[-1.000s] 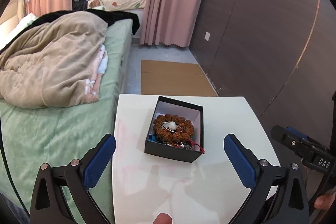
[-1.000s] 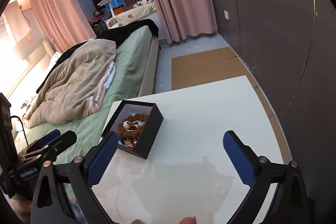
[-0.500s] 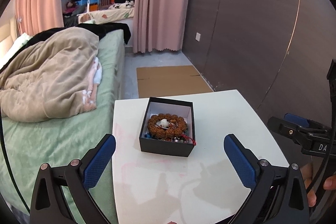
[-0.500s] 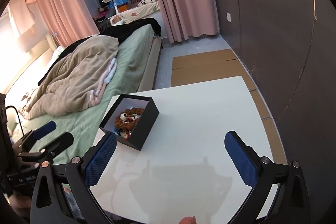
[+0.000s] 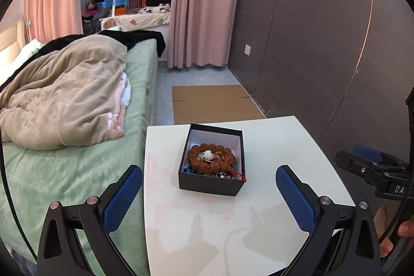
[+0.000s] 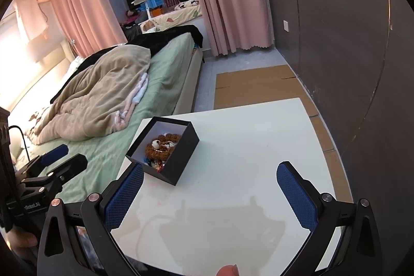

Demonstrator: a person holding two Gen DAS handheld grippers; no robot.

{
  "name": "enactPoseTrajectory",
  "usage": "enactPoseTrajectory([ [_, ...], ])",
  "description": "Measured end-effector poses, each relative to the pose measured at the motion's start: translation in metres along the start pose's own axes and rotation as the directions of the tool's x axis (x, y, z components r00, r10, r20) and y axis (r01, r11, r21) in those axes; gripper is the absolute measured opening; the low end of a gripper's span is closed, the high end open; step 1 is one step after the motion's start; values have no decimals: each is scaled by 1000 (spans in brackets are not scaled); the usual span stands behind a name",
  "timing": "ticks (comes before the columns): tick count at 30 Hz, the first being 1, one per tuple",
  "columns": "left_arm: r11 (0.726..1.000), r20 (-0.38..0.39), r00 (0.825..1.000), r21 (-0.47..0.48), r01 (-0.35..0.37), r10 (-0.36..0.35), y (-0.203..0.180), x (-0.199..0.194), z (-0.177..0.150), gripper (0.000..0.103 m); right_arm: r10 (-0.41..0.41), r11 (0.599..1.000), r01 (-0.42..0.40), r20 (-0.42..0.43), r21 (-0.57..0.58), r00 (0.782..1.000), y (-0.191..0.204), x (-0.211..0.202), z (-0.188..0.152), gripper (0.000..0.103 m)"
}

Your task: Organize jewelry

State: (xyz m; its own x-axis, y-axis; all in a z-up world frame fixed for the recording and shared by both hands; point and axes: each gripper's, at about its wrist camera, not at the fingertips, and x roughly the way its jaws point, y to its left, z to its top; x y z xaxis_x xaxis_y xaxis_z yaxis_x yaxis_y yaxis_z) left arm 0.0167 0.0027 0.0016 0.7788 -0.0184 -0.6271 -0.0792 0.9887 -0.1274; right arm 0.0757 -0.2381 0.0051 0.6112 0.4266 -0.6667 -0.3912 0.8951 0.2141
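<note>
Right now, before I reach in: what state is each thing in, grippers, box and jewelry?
Left gripper: open, empty, above the near table edge.
Right gripper: open, empty, over the table.
Black box: lidless, upright on the white table.
Brown bead bracelet: coiled inside the box, on top.
Small jewelry: heaped beneath the bracelet; red cord over the rim.

The bead bracelet (image 5: 211, 157) is covering small pieces too tiny to identify inside the black box (image 5: 212, 185), near wall hiding more
</note>
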Motion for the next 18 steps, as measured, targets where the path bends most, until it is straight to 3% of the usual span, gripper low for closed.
enactPoseTrajectory([
  [18,1000,8,1000,14,2,-2,-7,-4,0,103,7,1000,-7,13,1,1000,-2,-8,0,103],
])
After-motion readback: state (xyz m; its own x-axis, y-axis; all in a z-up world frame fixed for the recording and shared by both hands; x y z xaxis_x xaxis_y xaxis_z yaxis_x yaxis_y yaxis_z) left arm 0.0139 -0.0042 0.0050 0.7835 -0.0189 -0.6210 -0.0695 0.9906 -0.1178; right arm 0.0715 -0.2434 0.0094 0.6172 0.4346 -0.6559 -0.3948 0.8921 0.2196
